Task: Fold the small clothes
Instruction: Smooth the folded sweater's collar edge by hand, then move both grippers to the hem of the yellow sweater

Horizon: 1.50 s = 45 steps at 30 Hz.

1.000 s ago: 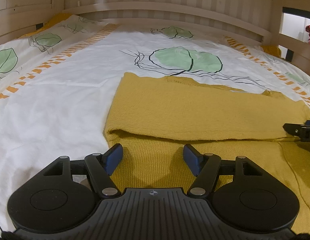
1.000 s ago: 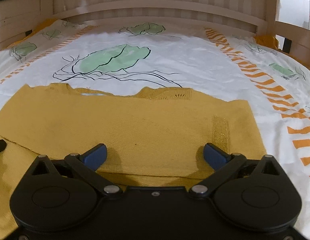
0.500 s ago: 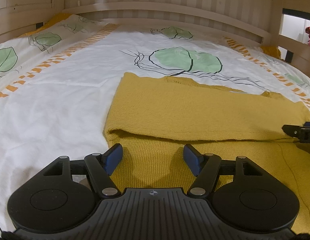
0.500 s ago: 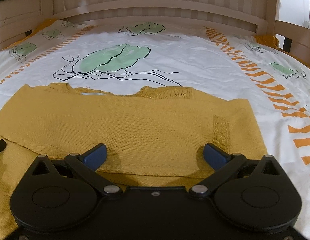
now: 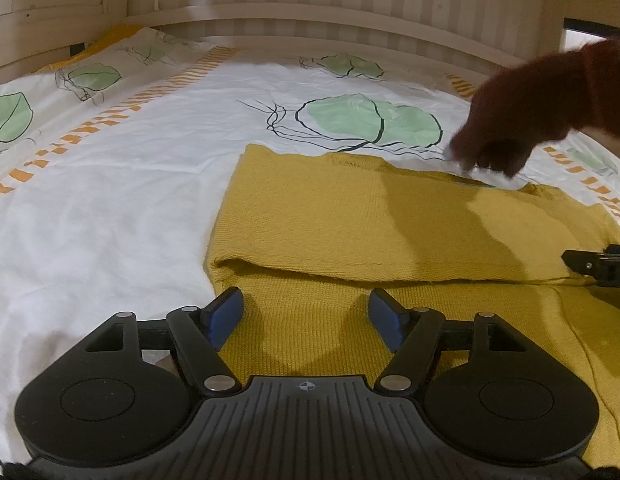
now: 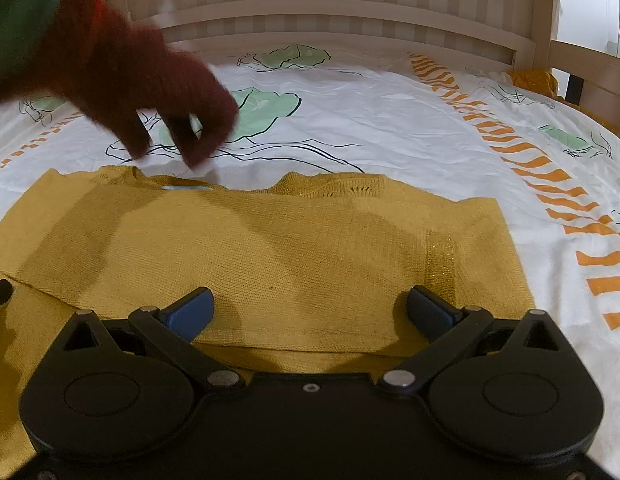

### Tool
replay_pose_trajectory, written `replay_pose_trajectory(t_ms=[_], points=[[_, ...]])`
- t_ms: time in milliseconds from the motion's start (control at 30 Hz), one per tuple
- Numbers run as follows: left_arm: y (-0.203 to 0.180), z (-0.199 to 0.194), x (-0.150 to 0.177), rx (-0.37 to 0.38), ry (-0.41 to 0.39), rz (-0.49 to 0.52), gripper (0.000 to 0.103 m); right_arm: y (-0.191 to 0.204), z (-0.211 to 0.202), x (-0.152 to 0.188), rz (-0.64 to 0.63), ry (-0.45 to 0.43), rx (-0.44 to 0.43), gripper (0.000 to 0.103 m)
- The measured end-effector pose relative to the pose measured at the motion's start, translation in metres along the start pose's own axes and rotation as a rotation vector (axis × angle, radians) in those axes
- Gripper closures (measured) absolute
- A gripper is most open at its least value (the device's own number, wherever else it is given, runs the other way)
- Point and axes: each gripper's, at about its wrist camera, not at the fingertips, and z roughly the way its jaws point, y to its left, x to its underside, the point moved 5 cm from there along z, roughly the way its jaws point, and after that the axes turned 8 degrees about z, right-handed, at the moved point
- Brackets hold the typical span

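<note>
The left hand-held gripper [image 5: 305,312] has its two blue fingers spread apart and holds nothing. It sits low over the near part of the yellow sweater [image 5: 390,232], close to the sweater's left edge. The right hand-held gripper [image 6: 310,312] is spread wide too, with nothing in it. It sits over the near right part of the same sweater.

The sweater lies flat on the bed sheet [image 5: 109,220], which is white with green leaves and orange stripes. One part of the sweater is already folded over. You can see the folded edge [image 5: 350,272] running across, just past the left fingers. So one fold looks done.

At the far edge, by the neck of the sweater, a hand in a dark red glove [image 6: 165,92] reaches down. It is blurry, and I cannot tell if it touches the sweater.

The sweater is still wide and long. I think more folds are needed to make it small and neat.
</note>
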Motion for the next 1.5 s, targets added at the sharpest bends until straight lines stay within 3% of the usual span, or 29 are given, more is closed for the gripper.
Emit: replay_pose_trajectory(t_ms=[1233,1400,1500], points=[[-0.003,0.003,-0.001,-0.012,0.017,0.032,0.032,0.001,0.001,-0.001,0.000,0.003,0.001,0.001],[-0.004,0.004,-0.006,-0.001,0.047,0.050,0.031,0.001,0.002,-0.001,-0.001,0.008,0.002,0.000],[-0.003,0.000,-0.012,0.011,0.092,0.067,0.037,0.004,0.003,-0.004,-0.022,0.023,0.012,0.001]])
